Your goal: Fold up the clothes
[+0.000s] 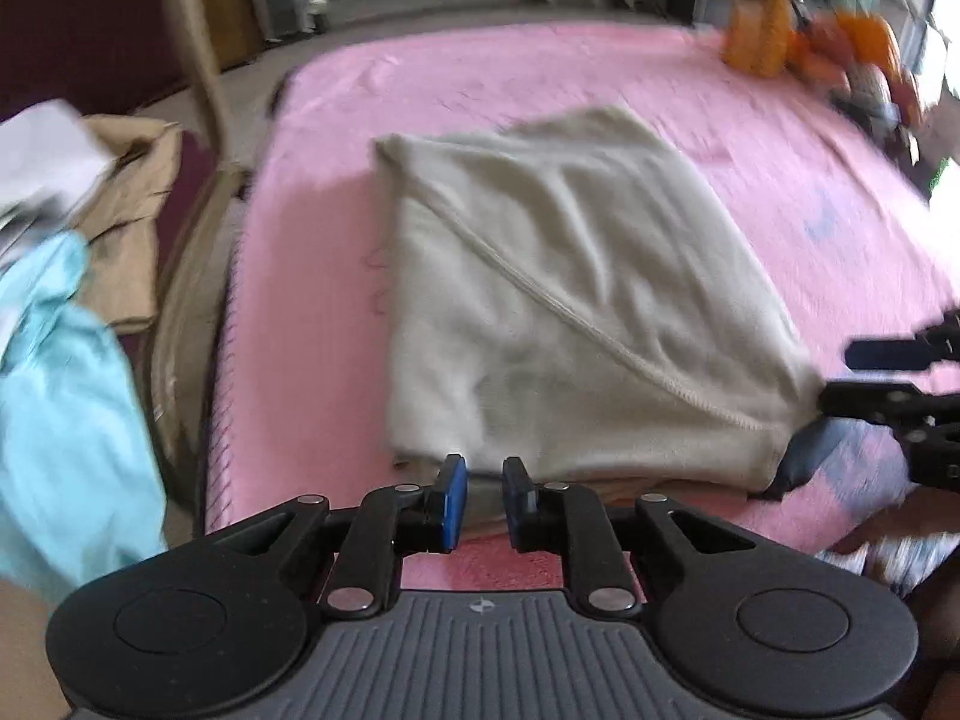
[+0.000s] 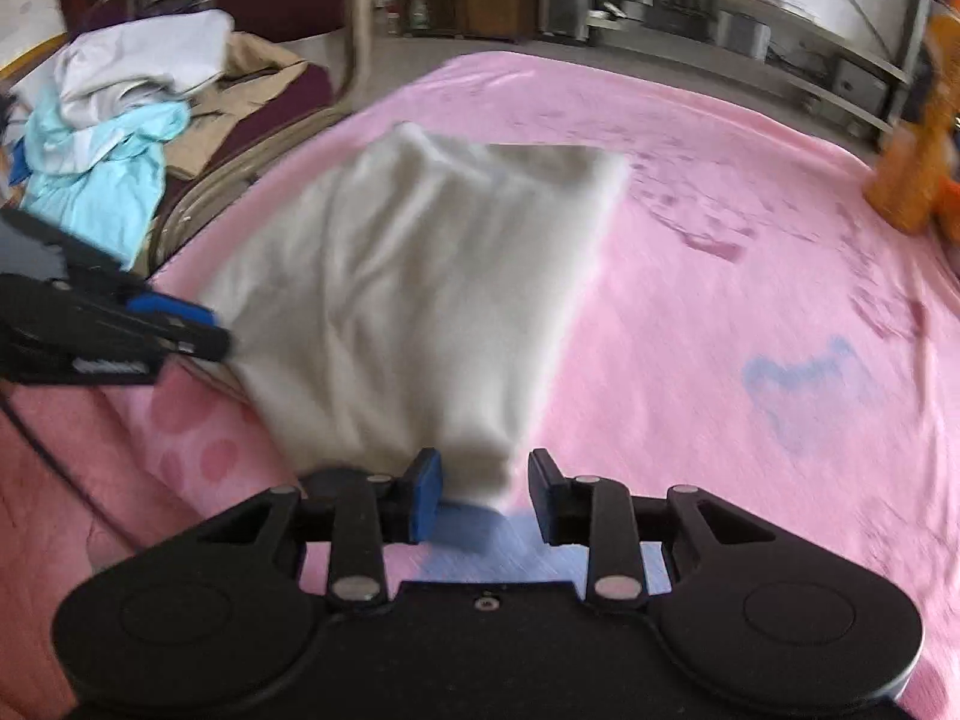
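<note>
— Fingers on the left gripper [image 1: 478, 495] stand slightly parted at the near edge of the cream garment [image 1: 558, 294], pinching nothing that I can see.

— And the right gripper [image 2: 483, 495]?

— Spread wider, its fingers straddling the garment's near corner. The garment lies folded flat on the pink bed [image 2: 750, 276], likely for smoothing.

— The rest?

— A clothes pile [image 2: 120, 120] waits beside the bed.
</note>
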Motion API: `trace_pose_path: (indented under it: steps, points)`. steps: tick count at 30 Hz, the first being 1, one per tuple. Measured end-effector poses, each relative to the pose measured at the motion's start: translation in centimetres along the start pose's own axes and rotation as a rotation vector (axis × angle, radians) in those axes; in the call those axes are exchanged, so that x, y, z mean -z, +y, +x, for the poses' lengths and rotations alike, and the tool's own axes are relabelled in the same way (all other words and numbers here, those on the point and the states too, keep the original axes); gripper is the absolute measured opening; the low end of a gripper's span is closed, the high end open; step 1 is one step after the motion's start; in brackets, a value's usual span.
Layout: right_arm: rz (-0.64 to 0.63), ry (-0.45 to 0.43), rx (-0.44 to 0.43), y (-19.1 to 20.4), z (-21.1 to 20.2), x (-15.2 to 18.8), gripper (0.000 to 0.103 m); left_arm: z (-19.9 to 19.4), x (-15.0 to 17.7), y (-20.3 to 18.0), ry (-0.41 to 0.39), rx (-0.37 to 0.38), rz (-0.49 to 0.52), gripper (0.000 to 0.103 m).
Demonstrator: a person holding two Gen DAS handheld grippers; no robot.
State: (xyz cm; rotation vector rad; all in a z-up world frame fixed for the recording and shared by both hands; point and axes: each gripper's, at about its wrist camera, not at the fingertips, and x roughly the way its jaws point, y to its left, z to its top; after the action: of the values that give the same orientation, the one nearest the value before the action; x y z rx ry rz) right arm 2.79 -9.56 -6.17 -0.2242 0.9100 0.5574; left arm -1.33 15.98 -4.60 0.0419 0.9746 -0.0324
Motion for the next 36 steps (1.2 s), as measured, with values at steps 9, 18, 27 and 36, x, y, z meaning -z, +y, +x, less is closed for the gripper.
trace_pose_path:
  steps: [9,18,27,36]
  points:
    - [0.093,-0.136,-0.142,-0.3,-0.7,0.0,0.017,0.2,-0.2,-3.1,-0.033,0.073,0.091,0.015]
    - [0.006,-0.014,-0.112,1.9,-0.5,0.1,0.017,-0.3,-0.4,-3.8,-0.006,0.126,0.11,0.017]
    - [0.054,-0.231,-0.056,-2.2,-8.4,-7.5,0.017,-5.4,-5.7,-1.3,-0.224,0.172,-0.025,0.017]
    - [0.025,-0.254,-0.045,-5.8,-1.1,-12.1,0.017,3.4,-11.7,-1.6,-0.191,0.103,-0.098,0.011]
